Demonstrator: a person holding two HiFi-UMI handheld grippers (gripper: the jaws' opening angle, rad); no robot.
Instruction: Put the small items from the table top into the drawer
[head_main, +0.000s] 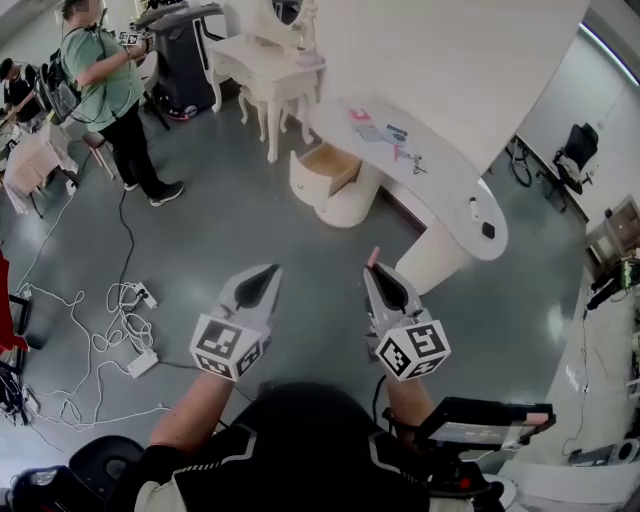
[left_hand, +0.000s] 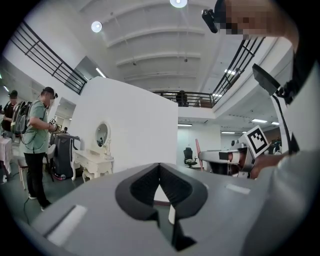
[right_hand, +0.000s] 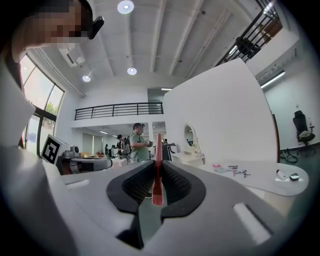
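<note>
A white curved table (head_main: 440, 190) stands ahead, with several small items (head_main: 392, 135) lying on its top and two more near its right end (head_main: 481, 220). Under its left end a drawer (head_main: 330, 168) stands pulled open. My right gripper (head_main: 376, 270) is held over the floor, well short of the table, shut on a thin pink strip (right_hand: 157, 167) that sticks up past the jaws. My left gripper (head_main: 268, 272) hovers beside it, shut and empty (left_hand: 160, 172). The right gripper view shows the table top (right_hand: 265, 175) to the right, with the items (right_hand: 232, 171) on it.
A person in a green shirt (head_main: 105, 80) stands at the far left. Cables and power strips (head_main: 125, 330) lie on the floor to my left. A white dressing table (head_main: 262, 62) stands behind the drawer. A desk with a black chair (head_main: 578, 150) is at the right.
</note>
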